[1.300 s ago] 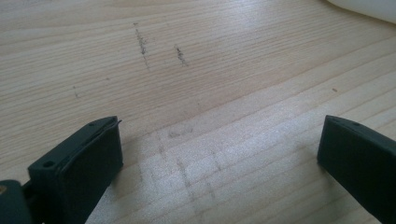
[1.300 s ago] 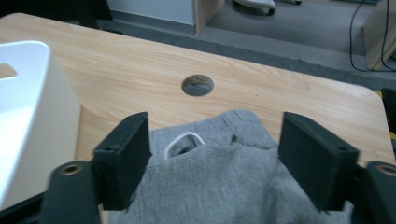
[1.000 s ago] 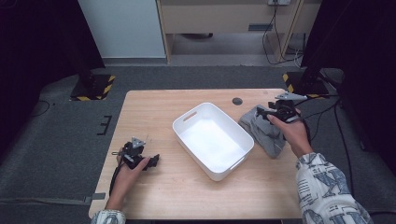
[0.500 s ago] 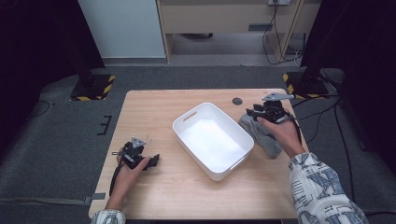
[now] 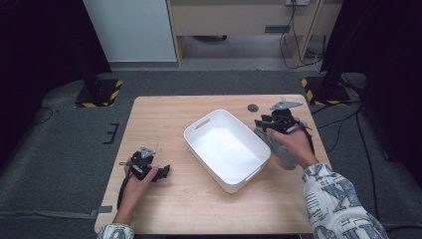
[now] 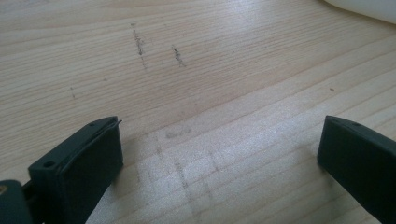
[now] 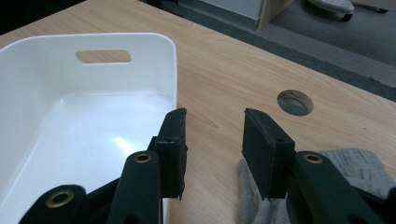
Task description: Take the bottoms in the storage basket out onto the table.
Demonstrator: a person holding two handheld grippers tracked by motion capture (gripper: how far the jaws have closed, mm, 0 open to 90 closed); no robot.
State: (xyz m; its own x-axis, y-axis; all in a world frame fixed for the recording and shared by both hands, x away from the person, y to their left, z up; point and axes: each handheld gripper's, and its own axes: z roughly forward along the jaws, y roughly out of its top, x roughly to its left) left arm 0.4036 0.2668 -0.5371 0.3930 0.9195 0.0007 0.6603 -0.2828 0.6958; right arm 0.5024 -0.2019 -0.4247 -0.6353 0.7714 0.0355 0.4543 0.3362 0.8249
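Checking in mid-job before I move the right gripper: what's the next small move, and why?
Probably lower the right gripper onto the grey cloth and close: its jaws, just narrowing, hold nothing, the cloth lies on the table beside the empty white bin.

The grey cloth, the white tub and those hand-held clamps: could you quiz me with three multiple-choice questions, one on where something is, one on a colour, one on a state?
1. Where does the grey cloth lie?
A. inside the tub
B. on the table to the right of the tub, under the right hand
C. on the floor

2. What colour is the plastic tub?
A. white
B. blue
C. black

3. What does the left gripper hold?
A. the cloth
B. the tub's rim
C. nothing; its jaws stand wide apart over bare wood

Answers:
1 B: the high view shows the cloth beside the tub beneath the right gripper.
2 A: both the high view and the right gripper view show it white.
3 C: the left gripper view shows bare table between the jaws.
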